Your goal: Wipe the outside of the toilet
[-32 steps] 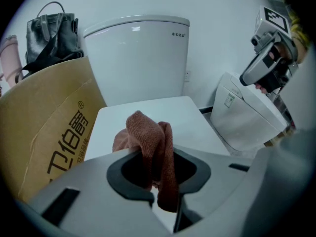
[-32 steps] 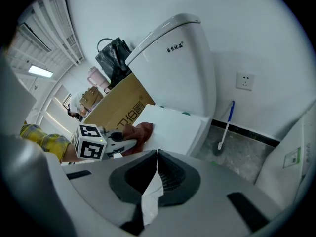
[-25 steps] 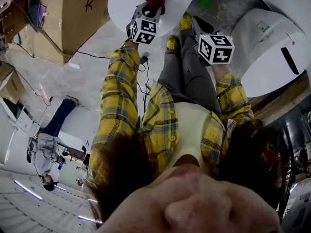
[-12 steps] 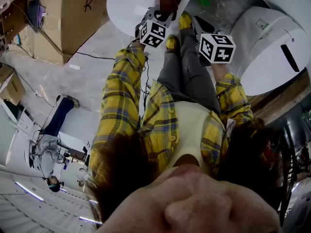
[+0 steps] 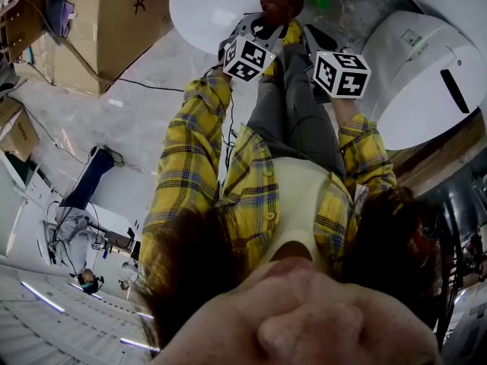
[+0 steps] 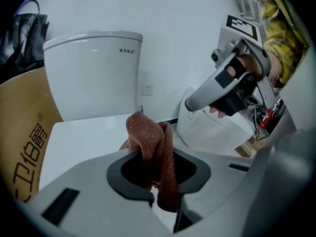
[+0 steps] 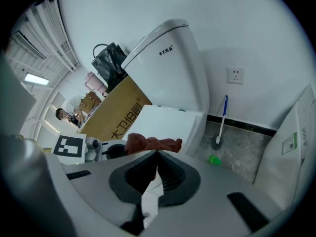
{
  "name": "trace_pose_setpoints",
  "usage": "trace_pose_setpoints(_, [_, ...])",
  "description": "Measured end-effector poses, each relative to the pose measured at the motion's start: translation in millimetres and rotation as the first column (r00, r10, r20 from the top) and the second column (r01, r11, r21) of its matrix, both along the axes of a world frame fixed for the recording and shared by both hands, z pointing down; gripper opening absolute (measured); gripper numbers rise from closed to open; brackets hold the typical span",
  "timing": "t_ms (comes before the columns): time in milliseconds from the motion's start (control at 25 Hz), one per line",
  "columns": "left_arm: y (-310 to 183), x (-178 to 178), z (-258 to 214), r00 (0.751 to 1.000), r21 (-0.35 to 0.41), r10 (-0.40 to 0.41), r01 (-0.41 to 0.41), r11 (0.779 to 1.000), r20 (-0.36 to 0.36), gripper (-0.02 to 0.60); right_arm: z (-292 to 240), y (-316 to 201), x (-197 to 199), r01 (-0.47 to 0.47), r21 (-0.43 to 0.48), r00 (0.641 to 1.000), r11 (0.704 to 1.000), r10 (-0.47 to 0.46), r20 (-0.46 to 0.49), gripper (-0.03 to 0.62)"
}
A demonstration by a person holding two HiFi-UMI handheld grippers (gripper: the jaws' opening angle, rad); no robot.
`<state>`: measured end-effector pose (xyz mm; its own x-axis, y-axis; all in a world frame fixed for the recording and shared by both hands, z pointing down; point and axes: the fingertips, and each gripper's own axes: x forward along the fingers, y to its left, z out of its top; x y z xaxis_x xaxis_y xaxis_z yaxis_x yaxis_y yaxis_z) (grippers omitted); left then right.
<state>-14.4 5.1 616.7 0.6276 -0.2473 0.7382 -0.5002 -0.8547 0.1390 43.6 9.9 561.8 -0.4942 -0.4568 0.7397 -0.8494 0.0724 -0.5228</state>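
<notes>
Pinching a rust-brown cloth (image 6: 150,142) between its fingers, the left gripper (image 6: 157,179) held it over the closed white lid (image 6: 84,137) of the toilet, in front of the tank (image 6: 94,78), whose dark label was too small to read. The right gripper (image 7: 156,157) hung near it, off to the right, with its fingers drawn together at the tips. The cardboard box (image 7: 116,115) beside the toilet bore Chinese print beginning "大卫".

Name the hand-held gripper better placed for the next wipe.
Left. The left hand-held gripper is shut on the brown cloth by the toilet lid; the right hand-held gripper is shut with nothing in it.
</notes>
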Motion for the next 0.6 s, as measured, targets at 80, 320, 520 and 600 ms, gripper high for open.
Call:
trace_pose_setpoints(80, [-6.7, -5.2, -14.2, 0.999, 0.025, -0.035, 0.036, 0.999, -0.03, 0.095, -0.9, 0.8, -1.9, 0.003, 0.001, 1.0, 1.0, -0.003, 0.003, 0.026])
trace_pose_setpoints(320, [-35.9, -32.9, -53.7, 0.986, 0.108, -0.142, 0.152, 0.982, -0.09, 0.095, -4.0, 2.3, -12.4, 0.033, 0.009, 0.999, 0.999, -0.033, 0.012, 0.026])
trace_pose_setpoints(520, [-57.3, -69.1, -70.5, 0.982, 0.185, -0.18, 0.187, 0.965, -0.059, 0.095, -4.7, 0.3, -22.3, 0.066, 0.015, 0.998, 0.998, -0.066, 0.018, 0.026])
trace_pose_setpoints(600, [-62.8, -87.6, -71.5, 0.978, 0.202, -0.205, 0.207, 0.957, -0.033, 0.095, -4.5, -0.7, -26.2, 0.076, 0.016, 0.997, 0.997, -0.077, 0.02, 0.026])
